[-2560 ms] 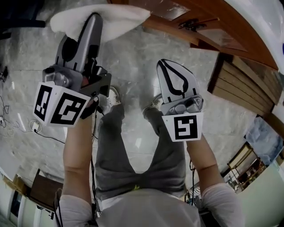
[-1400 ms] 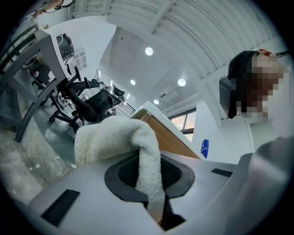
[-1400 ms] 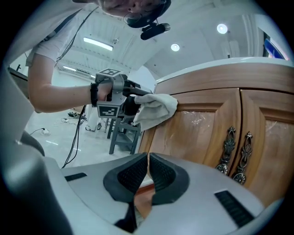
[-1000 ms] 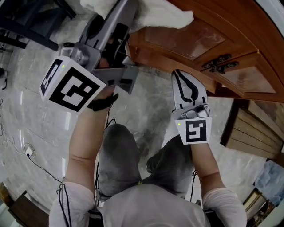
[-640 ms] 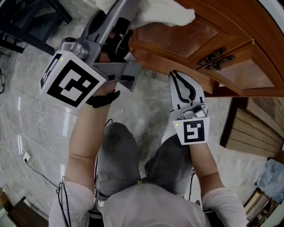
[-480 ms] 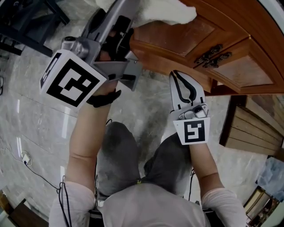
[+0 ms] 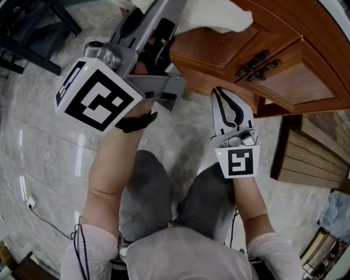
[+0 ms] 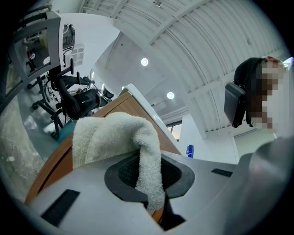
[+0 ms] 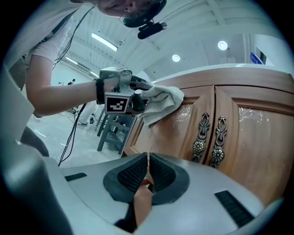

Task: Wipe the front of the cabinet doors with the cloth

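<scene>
A white cloth lies pressed against the upper part of the left wooden cabinet door, with my left gripper shut on it. In the left gripper view a fold of the cloth hangs down between the jaws. From the right gripper view, the left gripper holds the cloth on the door left of the two ornate metal handles. My right gripper hovers below the doors, shut and holding nothing. The right door is untouched.
A dark metal frame stands on the marble floor at the upper left. A slatted wooden piece sits right of the cabinet. A cable lies on the floor at the left. The person's legs are below both grippers.
The left gripper rose with the cloth from above the floor to the left door, then slid a little right along it. The right gripper has hardly moved.
</scene>
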Action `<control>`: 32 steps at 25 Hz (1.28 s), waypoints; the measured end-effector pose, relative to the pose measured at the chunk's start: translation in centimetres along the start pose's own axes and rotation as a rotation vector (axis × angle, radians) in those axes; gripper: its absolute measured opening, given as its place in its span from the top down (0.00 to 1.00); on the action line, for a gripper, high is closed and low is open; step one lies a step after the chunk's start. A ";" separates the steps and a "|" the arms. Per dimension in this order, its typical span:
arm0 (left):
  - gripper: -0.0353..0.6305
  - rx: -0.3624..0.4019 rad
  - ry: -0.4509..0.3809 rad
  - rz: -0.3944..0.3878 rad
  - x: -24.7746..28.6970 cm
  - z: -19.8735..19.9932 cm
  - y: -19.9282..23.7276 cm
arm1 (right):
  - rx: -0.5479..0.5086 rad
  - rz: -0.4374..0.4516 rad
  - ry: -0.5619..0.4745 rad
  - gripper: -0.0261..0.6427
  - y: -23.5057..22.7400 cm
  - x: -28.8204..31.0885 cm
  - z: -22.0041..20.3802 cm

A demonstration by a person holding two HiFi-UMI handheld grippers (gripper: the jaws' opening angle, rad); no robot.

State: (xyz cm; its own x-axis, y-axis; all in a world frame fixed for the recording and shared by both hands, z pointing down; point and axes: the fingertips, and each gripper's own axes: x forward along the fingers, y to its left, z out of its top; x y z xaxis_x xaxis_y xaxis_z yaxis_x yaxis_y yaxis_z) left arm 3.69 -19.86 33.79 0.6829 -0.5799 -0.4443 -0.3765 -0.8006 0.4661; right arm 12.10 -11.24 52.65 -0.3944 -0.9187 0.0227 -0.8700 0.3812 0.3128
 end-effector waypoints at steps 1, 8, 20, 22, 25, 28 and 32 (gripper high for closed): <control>0.86 -0.004 0.000 -0.006 0.1 -0.2 -0.1 | -0.002 -0.005 0.001 0.90 -0.1 0.0 -0.1; 0.86 -0.016 0.032 -0.051 1.8 -3.6 -2.5 | -0.011 -0.032 -0.014 0.90 -1.8 -1.6 -1.0; 0.86 -0.035 0.058 -0.093 3.1 -5.9 -4.7 | -0.012 -0.055 -0.025 0.90 -2.9 -2.8 -0.7; 0.86 -0.030 0.063 -0.083 3.0 -6.1 -4.6 | -0.013 -0.049 -0.023 0.90 -2.8 -2.9 -0.8; 0.86 -0.014 0.065 -0.065 2.5 -5.4 -3.9 | -0.004 -0.031 -0.013 0.90 -2.5 -2.4 -0.9; 0.86 0.010 0.059 -0.040 1.5 -5.0 -3.0 | 0.003 -0.015 -0.019 0.90 -2.1 -2.1 -1.4; 0.86 0.055 0.050 0.013 -1.1 -3.5 -1.1 | -0.002 0.009 -0.039 0.90 -0.4 -1.4 -1.4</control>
State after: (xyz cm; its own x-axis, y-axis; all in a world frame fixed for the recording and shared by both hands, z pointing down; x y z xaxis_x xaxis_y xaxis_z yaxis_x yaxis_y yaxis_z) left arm 5.50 -17.83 36.44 0.7075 -0.5834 -0.3988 -0.4187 -0.8007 0.4285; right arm 13.40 -10.27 53.85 -0.4135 -0.9104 -0.0111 -0.8657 0.3894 0.3145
